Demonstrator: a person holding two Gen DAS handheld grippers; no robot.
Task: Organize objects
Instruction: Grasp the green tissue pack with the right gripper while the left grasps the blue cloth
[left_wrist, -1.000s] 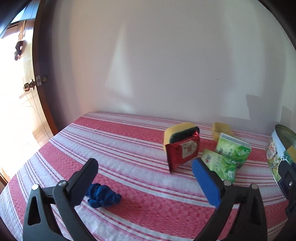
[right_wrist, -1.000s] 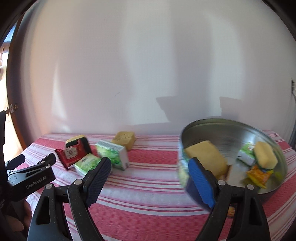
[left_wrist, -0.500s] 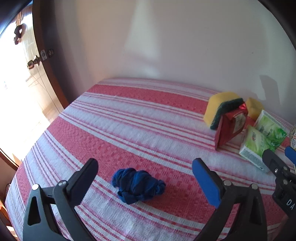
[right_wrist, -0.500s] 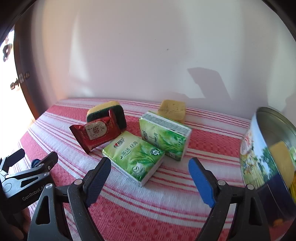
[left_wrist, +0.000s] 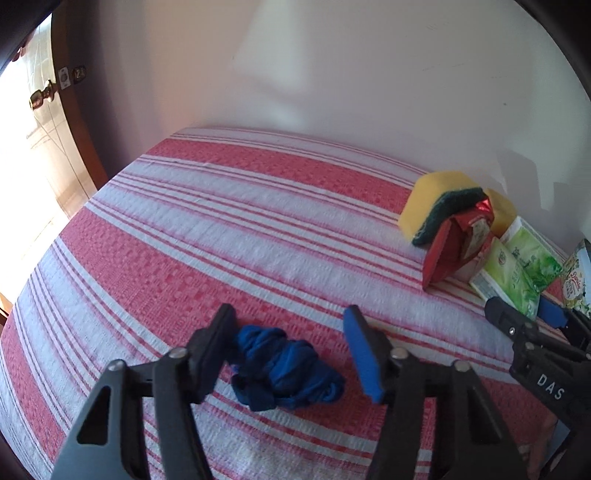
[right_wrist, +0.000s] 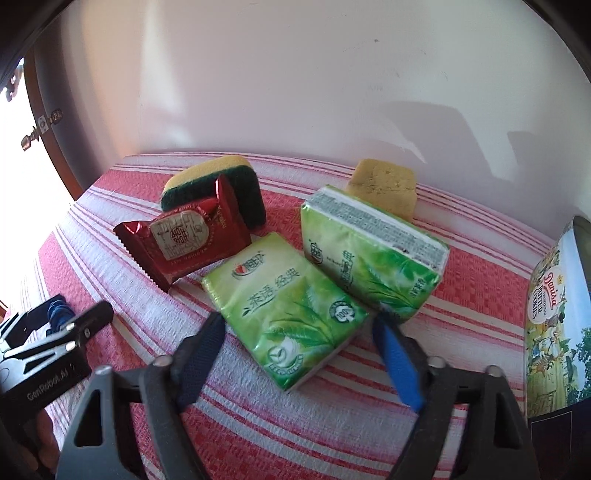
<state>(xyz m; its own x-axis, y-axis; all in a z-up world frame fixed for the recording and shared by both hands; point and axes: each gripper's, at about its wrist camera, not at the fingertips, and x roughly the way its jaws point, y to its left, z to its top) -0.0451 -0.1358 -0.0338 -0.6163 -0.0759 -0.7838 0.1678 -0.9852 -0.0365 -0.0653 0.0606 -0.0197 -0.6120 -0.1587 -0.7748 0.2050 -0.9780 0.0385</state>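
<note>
My left gripper (left_wrist: 291, 332) is open, its jaws either side of a crumpled blue cloth (left_wrist: 284, 369) on the red-striped tablecloth (left_wrist: 221, 229); the left jaw is close to or touching the cloth. My right gripper (right_wrist: 299, 332) is open, its jaws either side of a flat green tissue pack (right_wrist: 288, 310). A second green tissue pack (right_wrist: 373, 251) leans behind it. A red snack packet (right_wrist: 184, 236) leans on a yellow-green sponge (right_wrist: 218, 184). A yellow sponge block (right_wrist: 384, 188) sits at the back.
A printed cookie tin (right_wrist: 557, 321) stands at the right edge; its inside is out of view. A white wall runs behind the table. A door with a brass knob (left_wrist: 40, 98) is at the left. The table edge curves down at the left.
Both grippers have moved forward and down. The left one now straddles the blue cloth and its jaws have narrowed. The right one has closed in on the flat tissue pack.
</note>
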